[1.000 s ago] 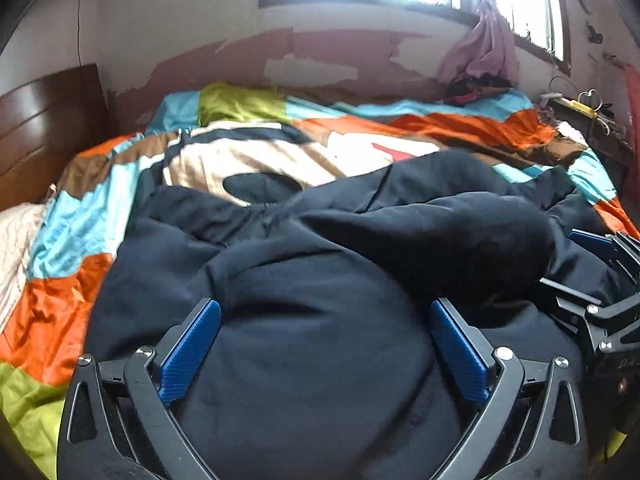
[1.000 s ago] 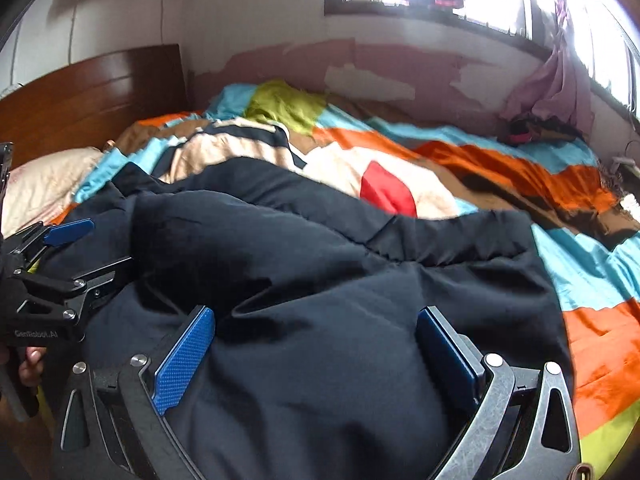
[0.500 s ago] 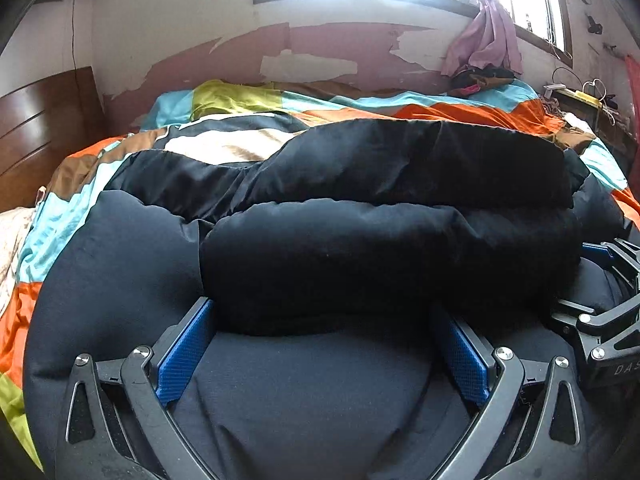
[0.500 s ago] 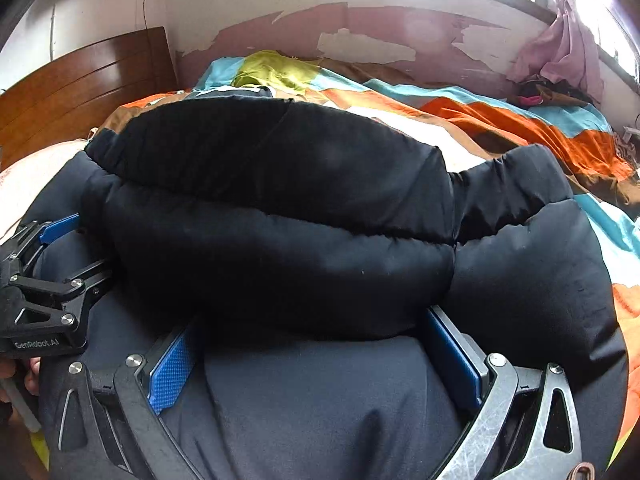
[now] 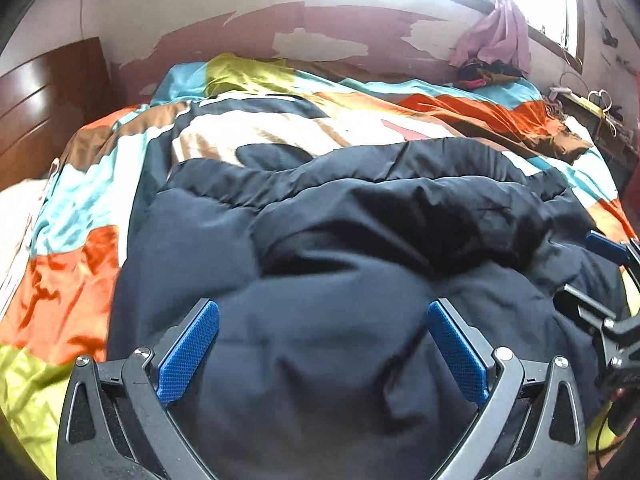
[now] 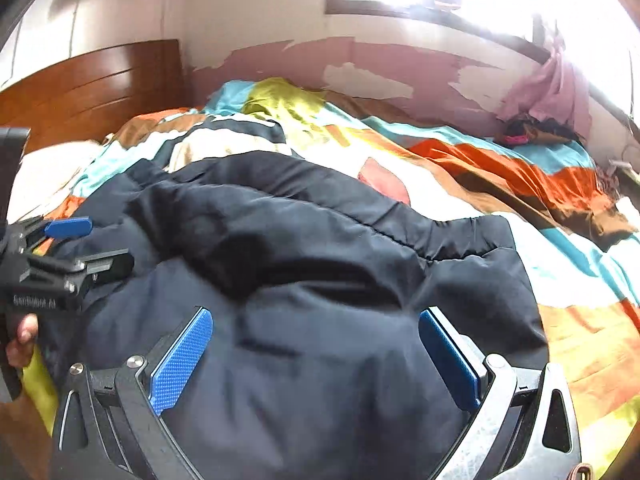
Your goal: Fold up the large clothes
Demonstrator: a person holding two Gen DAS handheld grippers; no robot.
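Note:
A dark navy puffy jacket [image 5: 340,240] lies bunched on the bed, its far part doubled over toward me. It also fills the right wrist view [image 6: 320,264]. My left gripper [image 5: 320,344] is open, its blue pads wide apart with jacket fabric lying between them. My right gripper [image 6: 316,348] is open the same way over the jacket's near right part. The right gripper shows at the right edge of the left wrist view [image 5: 608,280], and the left gripper at the left edge of the right wrist view [image 6: 60,256].
A colourful patchwork bedspread [image 5: 80,272] covers the bed under the jacket. A wooden headboard [image 6: 92,80] and a pillow [image 6: 48,176] are at left. Clothes are piled by the far wall [image 5: 492,72]. A cluttered side table [image 5: 592,108] stands at the right.
The jacket bulged up high in front of both cameras half a second ago; now it has dropped lower and flatter on the bed. Both grippers stay open over its near edge.

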